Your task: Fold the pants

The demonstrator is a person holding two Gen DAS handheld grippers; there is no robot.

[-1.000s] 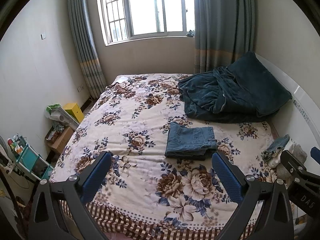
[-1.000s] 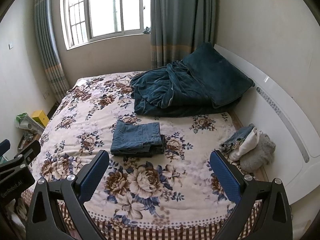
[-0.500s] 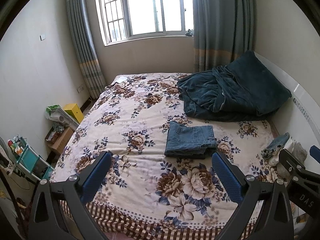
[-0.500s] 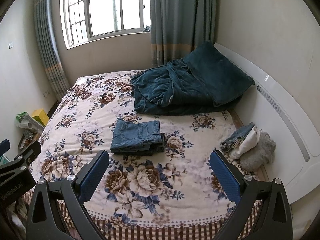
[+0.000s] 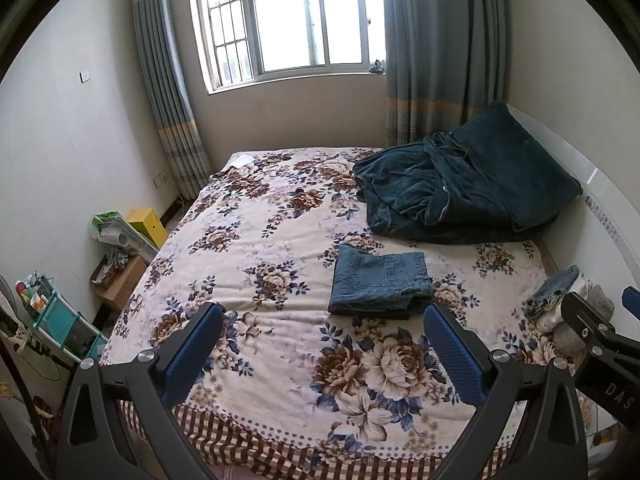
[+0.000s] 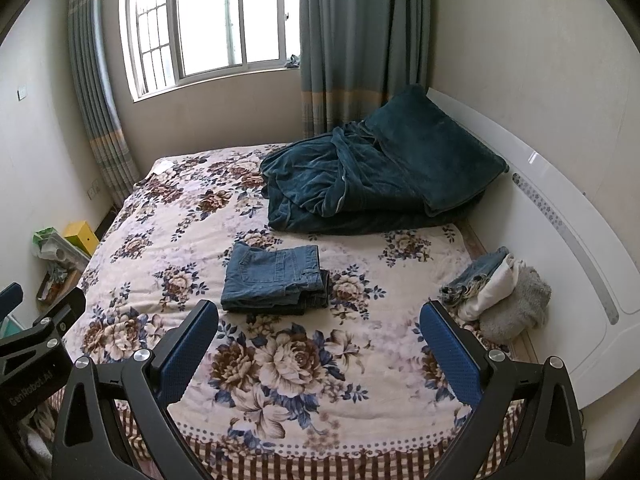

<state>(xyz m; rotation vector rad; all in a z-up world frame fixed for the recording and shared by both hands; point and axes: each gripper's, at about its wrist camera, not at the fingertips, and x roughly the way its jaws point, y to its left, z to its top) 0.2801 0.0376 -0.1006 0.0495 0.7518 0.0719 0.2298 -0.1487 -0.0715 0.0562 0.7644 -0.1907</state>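
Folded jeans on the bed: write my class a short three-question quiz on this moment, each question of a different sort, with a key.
1. True or false: the left gripper is clamped on the folded jeans.
2. Multiple choice: what lies between the folded jeans and the window? A) a crumpled dark teal blanket B) a laptop C) a basket
3. Fill in: the small pile of clothes sits on the bed's edge next to the white ______.

Key: 1 false, both the left gripper and the right gripper hang open above the floral bedspread, short of the jeans; 2 A; 3 headboard.
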